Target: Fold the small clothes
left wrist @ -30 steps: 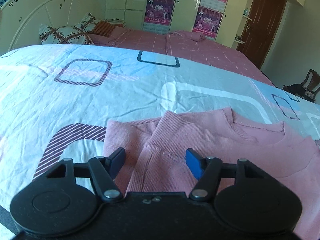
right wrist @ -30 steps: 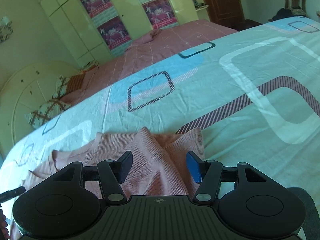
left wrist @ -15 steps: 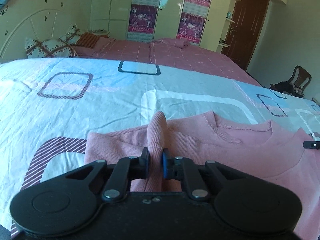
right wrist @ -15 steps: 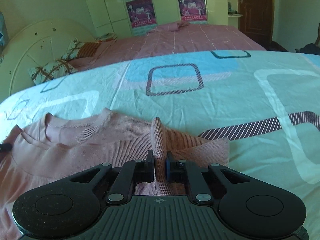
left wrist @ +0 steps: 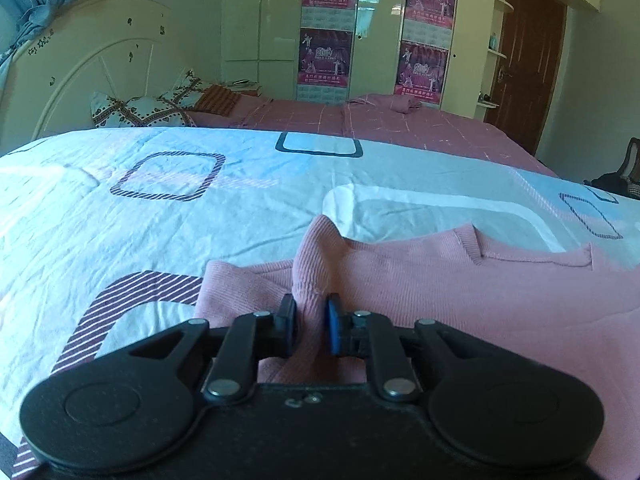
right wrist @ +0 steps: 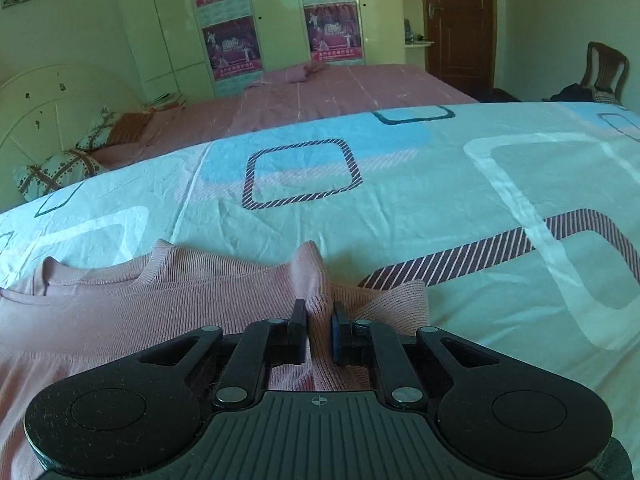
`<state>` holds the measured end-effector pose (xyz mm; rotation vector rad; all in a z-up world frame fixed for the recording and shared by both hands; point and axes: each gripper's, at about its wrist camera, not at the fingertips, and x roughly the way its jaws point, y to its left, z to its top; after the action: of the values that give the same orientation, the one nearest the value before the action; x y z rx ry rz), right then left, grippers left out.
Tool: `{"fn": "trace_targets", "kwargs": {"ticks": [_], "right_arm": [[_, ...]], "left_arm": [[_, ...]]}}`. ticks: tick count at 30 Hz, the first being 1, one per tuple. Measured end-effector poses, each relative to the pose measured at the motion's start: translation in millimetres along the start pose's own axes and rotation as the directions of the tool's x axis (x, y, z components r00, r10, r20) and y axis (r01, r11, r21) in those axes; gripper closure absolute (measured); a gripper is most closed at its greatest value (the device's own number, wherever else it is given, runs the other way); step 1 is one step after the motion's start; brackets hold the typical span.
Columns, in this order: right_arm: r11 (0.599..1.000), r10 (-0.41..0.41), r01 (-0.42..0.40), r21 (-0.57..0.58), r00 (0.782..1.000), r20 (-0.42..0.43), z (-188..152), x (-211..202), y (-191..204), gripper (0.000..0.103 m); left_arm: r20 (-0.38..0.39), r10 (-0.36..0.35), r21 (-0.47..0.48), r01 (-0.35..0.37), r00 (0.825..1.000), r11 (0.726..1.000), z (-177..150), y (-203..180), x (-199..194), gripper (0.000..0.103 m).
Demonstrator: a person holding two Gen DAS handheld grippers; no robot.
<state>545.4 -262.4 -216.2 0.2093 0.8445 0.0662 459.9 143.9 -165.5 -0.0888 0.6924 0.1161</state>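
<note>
A small pink ribbed sweater point(left wrist: 440, 280) lies flat on the patterned bedsheet point(left wrist: 180, 232), neckline toward the far side. In the left wrist view my left gripper point(left wrist: 310, 322) pinches a raised ridge of fabric at the sweater's left shoulder, by the folded-in sleeve. Its jaws are opening slightly, with the cloth still pressed between the pads. In the right wrist view the same sweater point(right wrist: 180, 300) shows, and my right gripper point(right wrist: 319, 326) is shut on a similar ridge at the right shoulder, beside the other folded sleeve.
Beyond the white and blue sheet point(right wrist: 440, 200) lies a pink bedspread point(left wrist: 400, 120). Patterned pillows point(left wrist: 136, 114) lean on the white headboard point(left wrist: 80, 60). A wardrobe with posters point(right wrist: 332, 32), a brown door point(right wrist: 460, 20) and a wooden chair point(right wrist: 604, 68) stand behind.
Both grippers went from wide open over the sweater's shoulders to shut on pinched ridges of fabric. The right one also rolled and sank a little.
</note>
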Motion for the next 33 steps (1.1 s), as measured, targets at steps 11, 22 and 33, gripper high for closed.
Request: {"fn": "trace_targets", "kwargs": {"ticks": [11, 22, 33], "right_arm": [[0.995, 0.095, -0.095, 0.001, 0.995, 0.04, -8, -61, 19, 0.087], [0.989, 0.099, -0.102, -0.103, 0.994, -0.036, -65, -69, 71, 0.058], [0.998, 0.008, -0.008, -0.066, 1.0, 0.009, -84, -105, 47, 0.058]], "left_arm": [[0.019, -0.04, 0.008, 0.039, 0.999, 0.999, 0, 0, -56, 0.042], [-0.072, -0.065, 0.057, 0.069, 0.995, 0.996, -53, -30, -65, 0.042], [-0.073, -0.052, 0.012, 0.053, 0.996, 0.999, -55, -20, -102, 0.045]]}}
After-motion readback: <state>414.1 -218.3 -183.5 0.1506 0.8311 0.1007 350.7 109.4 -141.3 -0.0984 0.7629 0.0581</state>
